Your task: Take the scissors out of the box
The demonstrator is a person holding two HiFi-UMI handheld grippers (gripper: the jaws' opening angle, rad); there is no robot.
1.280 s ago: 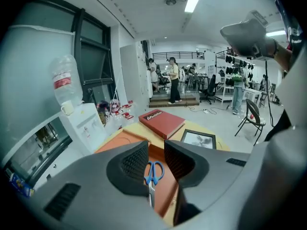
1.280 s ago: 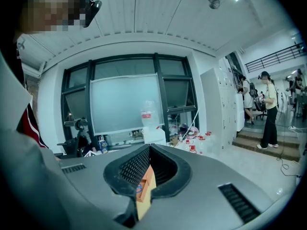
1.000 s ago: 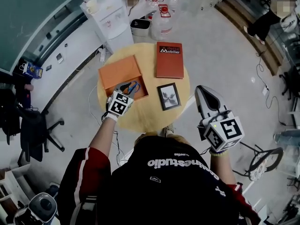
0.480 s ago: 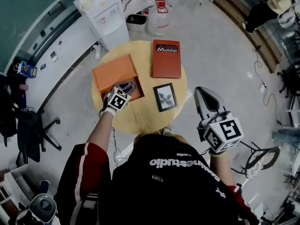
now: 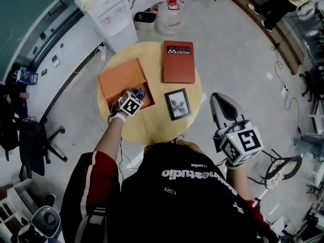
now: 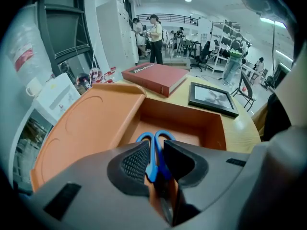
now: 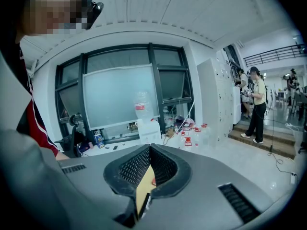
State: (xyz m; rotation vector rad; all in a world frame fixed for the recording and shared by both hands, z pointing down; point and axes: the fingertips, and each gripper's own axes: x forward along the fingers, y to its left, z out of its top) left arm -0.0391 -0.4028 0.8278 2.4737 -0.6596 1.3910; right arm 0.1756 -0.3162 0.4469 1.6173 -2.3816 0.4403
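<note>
red book (image 5: 178,62), framed picture (image 5: 177,104); round table (image 5: 157,128)

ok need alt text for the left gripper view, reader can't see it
The left gripper has its jaws closed on the blue handles of the scissors, which lie inside an open orange box on a round wooden table. Behind the box sit a red book and a framed picture.
</note>
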